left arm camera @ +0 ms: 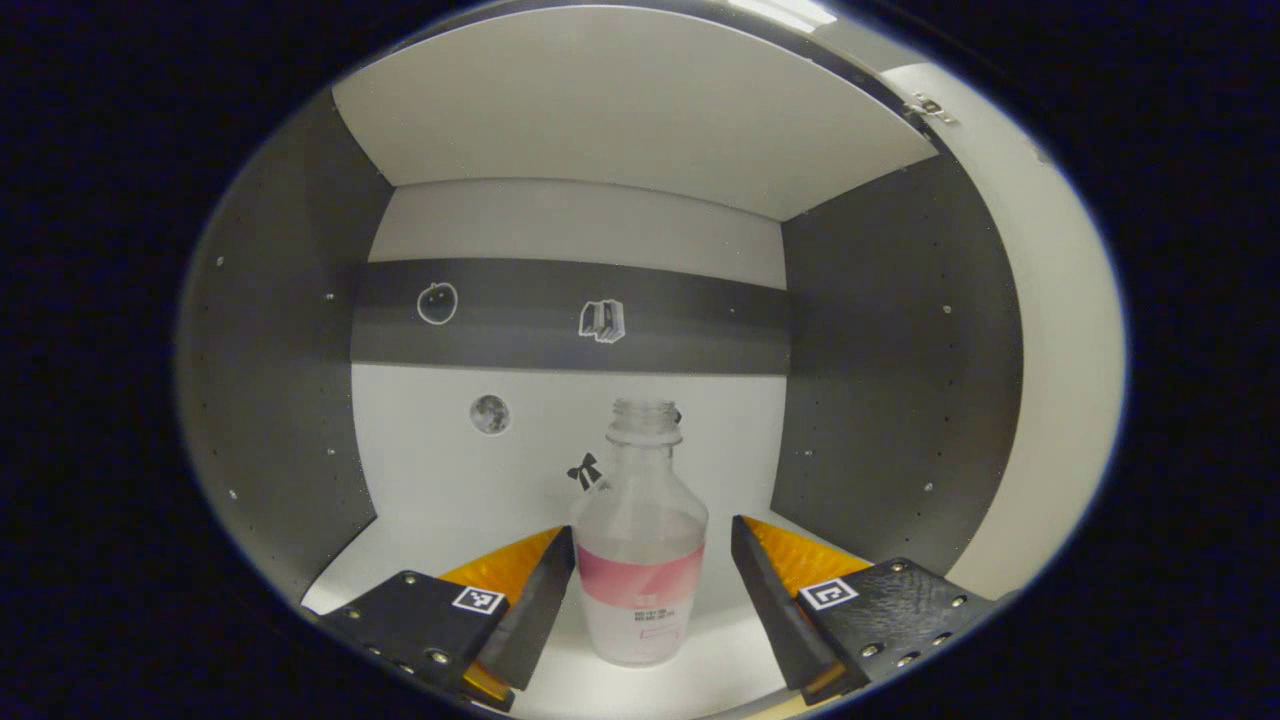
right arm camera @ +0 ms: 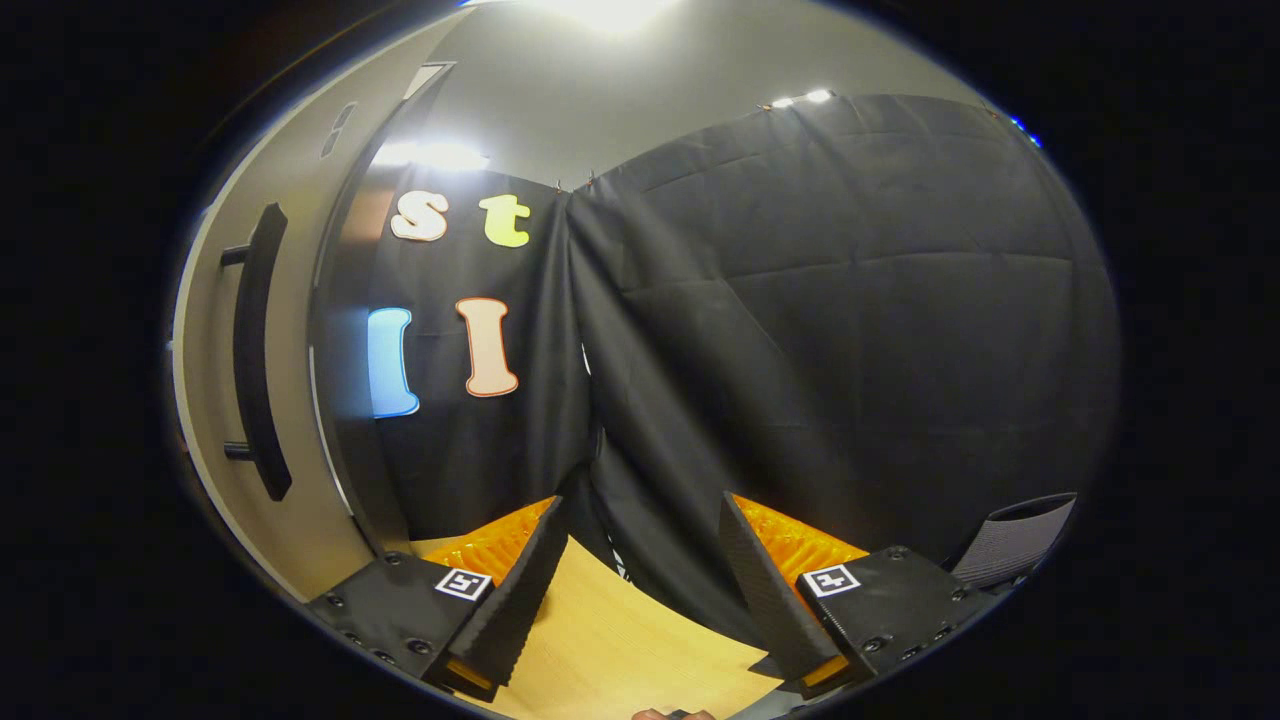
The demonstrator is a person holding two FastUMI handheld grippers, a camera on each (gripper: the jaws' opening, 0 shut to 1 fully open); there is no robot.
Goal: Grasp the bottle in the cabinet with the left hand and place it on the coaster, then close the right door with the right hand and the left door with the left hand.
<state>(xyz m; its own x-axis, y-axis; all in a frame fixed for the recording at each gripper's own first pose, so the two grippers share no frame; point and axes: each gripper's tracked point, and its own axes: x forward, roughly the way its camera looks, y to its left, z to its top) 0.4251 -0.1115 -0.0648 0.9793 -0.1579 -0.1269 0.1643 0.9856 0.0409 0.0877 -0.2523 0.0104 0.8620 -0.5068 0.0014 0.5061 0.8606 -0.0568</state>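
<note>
The cabinet point(left arm camera: 560, 480) holds the bottle point(left arm camera: 641, 560) upright at 6 o'clock, between the left gripper's point(left arm camera: 652, 580) spread, untouching fingers. It looks empty, light, slick plastic; its labelled body suits gripping. The right gripper point(right arm camera: 637, 570) hangs apart, near the door point(right arm camera: 290, 330) at 9 o'clock.
</note>
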